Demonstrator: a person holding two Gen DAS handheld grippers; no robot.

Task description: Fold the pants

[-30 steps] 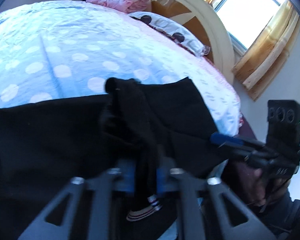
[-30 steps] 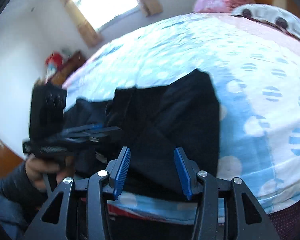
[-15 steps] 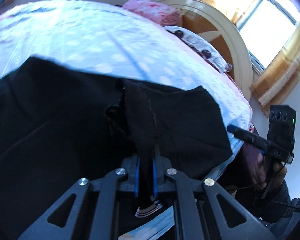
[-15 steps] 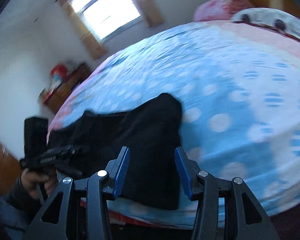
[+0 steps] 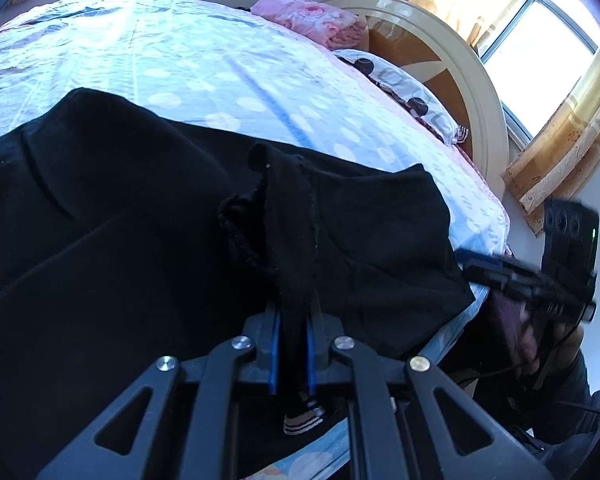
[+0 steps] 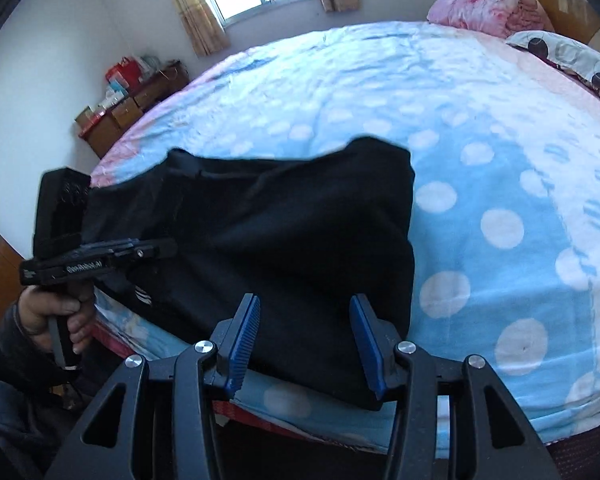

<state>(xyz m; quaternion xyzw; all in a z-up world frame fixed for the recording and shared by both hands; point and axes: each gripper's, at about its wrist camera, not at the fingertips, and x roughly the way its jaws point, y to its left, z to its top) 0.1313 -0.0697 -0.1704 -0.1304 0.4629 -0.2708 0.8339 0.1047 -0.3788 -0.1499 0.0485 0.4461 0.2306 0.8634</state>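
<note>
Black pants [image 5: 148, 240] lie on the near edge of the bed's blue polka-dot sheet [image 6: 480, 168], partly folded. Left gripper [image 5: 292, 354] is clamped narrow on a bunched ridge of the pants fabric, blue pads pressing it on both sides; a striped cuff or hem hangs just below the jaws, hard to say which. Compared with a second ago, the left view now shows far more black cloth spread to the left, and the pinched fold has been carried across the bed; grip unchanged. Right gripper [image 6: 304, 334] hovers over the pants' near right part, jaws about half apart, nothing between the pads, same gap as before. Its view has swung left since then: window and wooden dresser [image 6: 128, 108] now show. Pink blanket [image 5: 312, 20] and patterned pillow [image 5: 404, 92] sit by the headboard.
</note>
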